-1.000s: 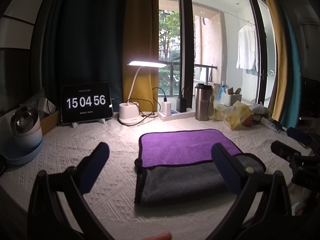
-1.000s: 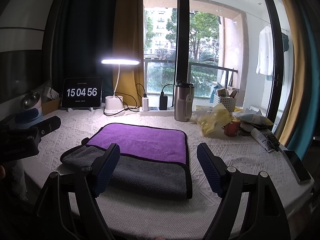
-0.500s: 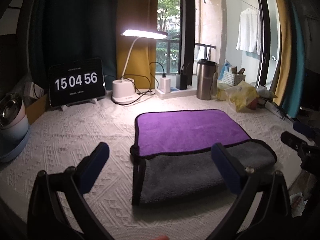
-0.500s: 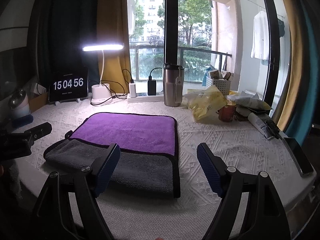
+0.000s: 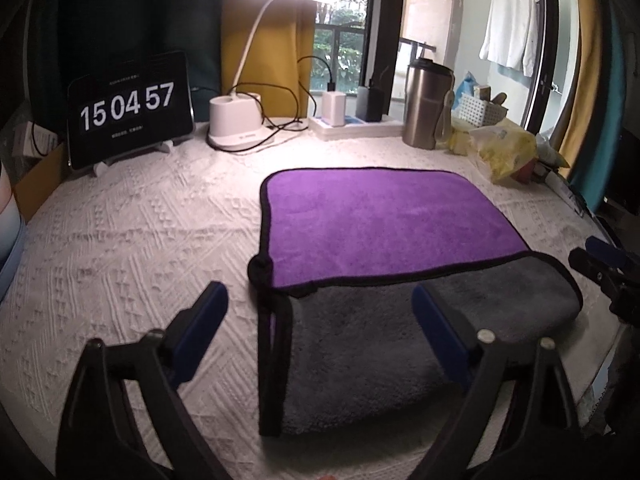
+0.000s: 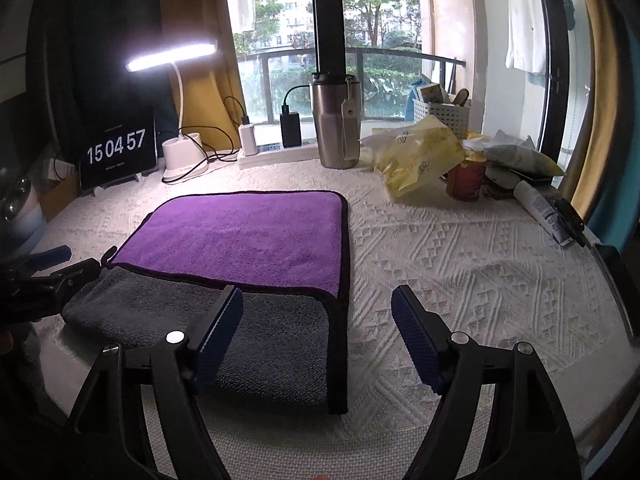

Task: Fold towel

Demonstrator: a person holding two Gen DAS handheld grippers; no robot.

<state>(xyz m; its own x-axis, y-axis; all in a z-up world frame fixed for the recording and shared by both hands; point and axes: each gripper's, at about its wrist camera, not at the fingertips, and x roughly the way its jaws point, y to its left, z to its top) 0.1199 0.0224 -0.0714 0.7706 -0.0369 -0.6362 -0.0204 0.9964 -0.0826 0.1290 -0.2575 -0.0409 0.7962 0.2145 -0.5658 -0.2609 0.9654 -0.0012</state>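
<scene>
Here: one towel (image 5: pixel 384 248), two grippers, one lamp (image 5: pixel 240 128), one clock screen (image 5: pixel 128 108) reading 15 04 57, one steel flask (image 6: pixel 336 120), one white basket (image 6: pixel 444 114), one yellow bag (image 6: pixel 420 156), one white shirt (image 5: pixel 512 28) hanging outside the window.

Left gripper (image 5: pixel 320 320): low over the white textured bedspread (image 5: pixel 132 240), pointing toward the window, jaws spread wide, nothing between them. Left blue pad (image 5: pixel 200 320) above bare bedspread, right pad above the grey part of the towel, so straddling the towel's near left edge. Touching the cloth or not: cannot tell.

Right gripper (image 6: pixel 316 336): same forward pose, likewise wide apart and holding nothing, straddling the towel's near right corner; left pad (image 6: pixel 220 332) over grey cloth, right pad over bedspread. Each gripper's tip visible at the margin of the other's view.

Towel: lying flat in the middle of the bedspread, in front of the lamp and flask, near the front edge. Two-sided, purple and grey, bound in black trim. Purple face up over the far part, grey strip showing across the near part, a black-edged seam running between the two. Near left edge doubled, with a small dark loop bunched at the left of the seam. Near right end of the grey strip rounded and slightly puffed.
</scene>
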